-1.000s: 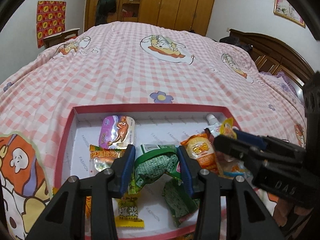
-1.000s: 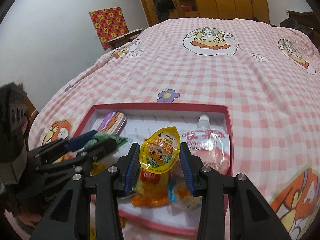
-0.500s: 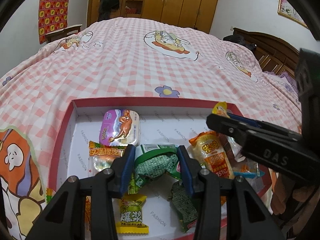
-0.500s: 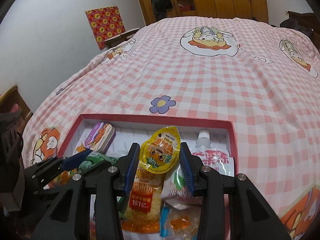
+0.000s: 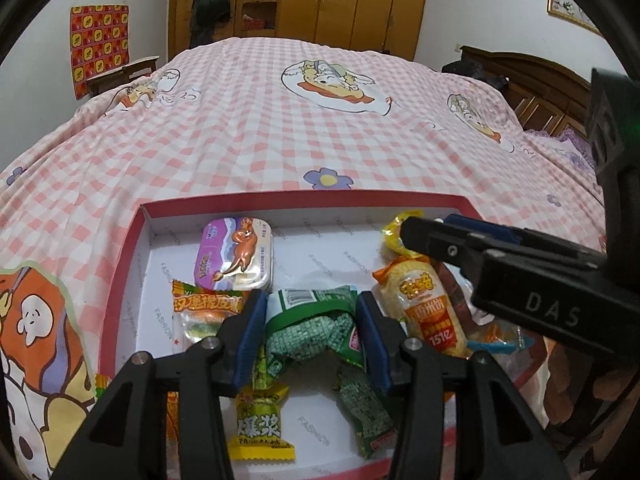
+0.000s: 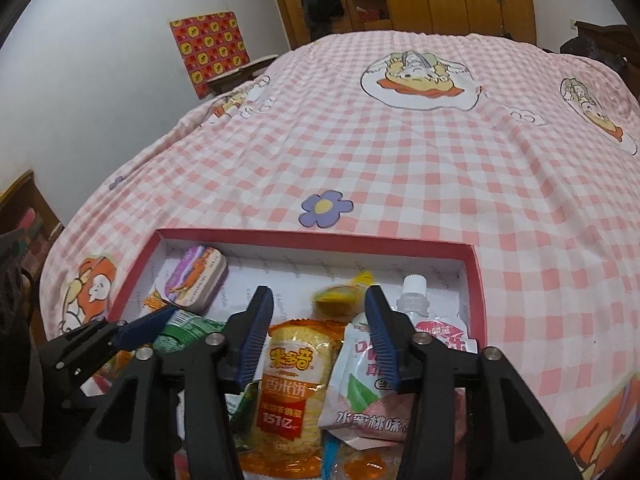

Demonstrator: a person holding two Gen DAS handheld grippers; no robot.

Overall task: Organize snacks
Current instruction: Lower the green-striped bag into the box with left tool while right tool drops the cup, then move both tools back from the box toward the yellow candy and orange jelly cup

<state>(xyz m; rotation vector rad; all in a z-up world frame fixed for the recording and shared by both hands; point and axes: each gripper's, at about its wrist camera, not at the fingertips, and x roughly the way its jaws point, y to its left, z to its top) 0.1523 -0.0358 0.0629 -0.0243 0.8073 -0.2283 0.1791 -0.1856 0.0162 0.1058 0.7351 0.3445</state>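
Note:
A red-rimmed white box (image 5: 136, 240) (image 6: 312, 236) of snacks lies on the pink checked bed. My left gripper (image 5: 310, 320) is shut on a green patterned packet (image 5: 316, 320) held over the box. My right gripper (image 6: 318, 320) is open over the box; a yellow pouch (image 6: 340, 294) lies blurred in the box just beyond its fingers, also showing in the left wrist view (image 5: 394, 234). Below it lie an orange rice-cracker bag (image 6: 298, 376) (image 5: 428, 312) and a peach drink pouch (image 6: 372, 400). A purple tin (image 5: 238, 254) (image 6: 196, 276) sits at the box's back left.
Other packets lie in the box: an orange-topped one (image 5: 204, 308) and a yellow candy (image 5: 260, 428). The bed (image 5: 280, 128) stretches ahead. A wardrobe (image 5: 340, 0) stands at the far wall, a dark headboard (image 5: 532, 80) at the right.
My right gripper has opened and let go of the yellow pouch, which dropped into the box. My left gripper still holds the green packet and has shifted slightly.

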